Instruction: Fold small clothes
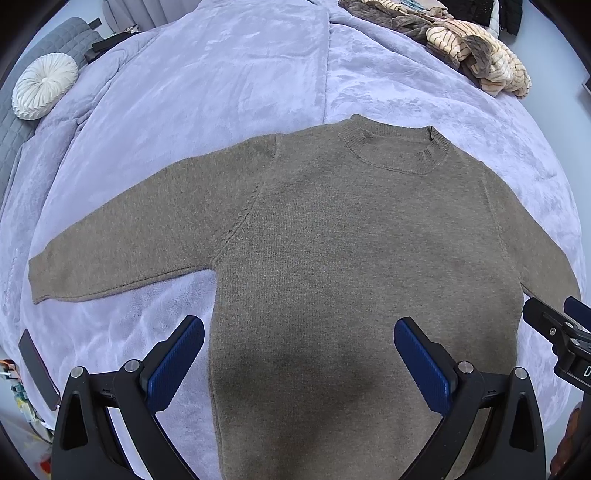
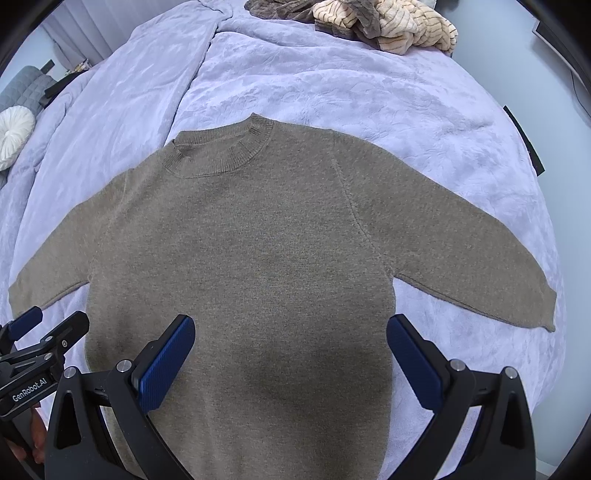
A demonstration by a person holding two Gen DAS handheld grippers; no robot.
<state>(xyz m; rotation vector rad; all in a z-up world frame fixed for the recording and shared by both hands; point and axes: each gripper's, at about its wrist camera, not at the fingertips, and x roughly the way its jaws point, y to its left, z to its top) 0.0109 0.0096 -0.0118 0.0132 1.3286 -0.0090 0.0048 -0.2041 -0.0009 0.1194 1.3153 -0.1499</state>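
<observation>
A brown sweater lies flat on the lavender bedspread, sleeves spread, directly ahead of and beneath both grippers. The left gripper and right gripper hover with jaws wide, empty. Beyond the collar sits a heap of striped clothes; far left, a round white cushion.

Sweater flat on bed; clothes pile behind, probably at bed's edge

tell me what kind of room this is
Most likely a bedroom. The brown sweater lies spread flat on a bed with a lavender plush blanket, a round white pleated cushion sits by a grey quilted headboard, and a heap of other clothes waits at the far edge.
</observation>
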